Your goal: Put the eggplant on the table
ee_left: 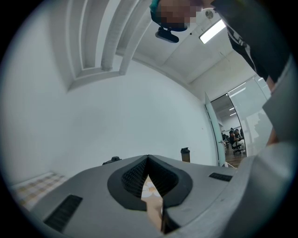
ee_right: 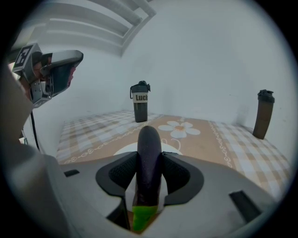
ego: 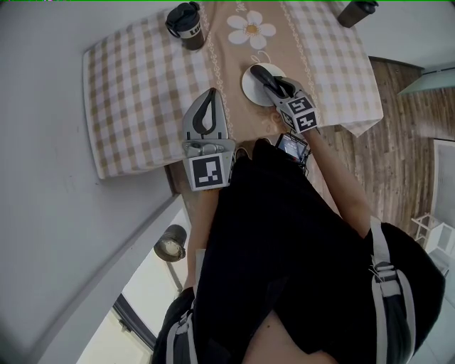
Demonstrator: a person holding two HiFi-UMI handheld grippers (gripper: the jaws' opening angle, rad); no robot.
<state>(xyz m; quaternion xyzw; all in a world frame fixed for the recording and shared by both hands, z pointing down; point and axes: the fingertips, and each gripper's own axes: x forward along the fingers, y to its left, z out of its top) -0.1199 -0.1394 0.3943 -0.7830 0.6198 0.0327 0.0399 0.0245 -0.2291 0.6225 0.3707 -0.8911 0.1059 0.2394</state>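
A dark purple eggplant with a green stem end lies lengthwise between the jaws of my right gripper, which is shut on it. In the head view the right gripper holds the eggplant over a white plate on the checked tablecloth. In the right gripper view the plate shows just beyond the jaws. My left gripper hovers near the table's front edge, tips together and holding nothing. Its own view looks level at the wall, with the left gripper shut.
A black tumbler stands at the far left of the table. A dark bottle stands at the far right corner. A flower print marks the tan runner. Wooden floor lies to the right.
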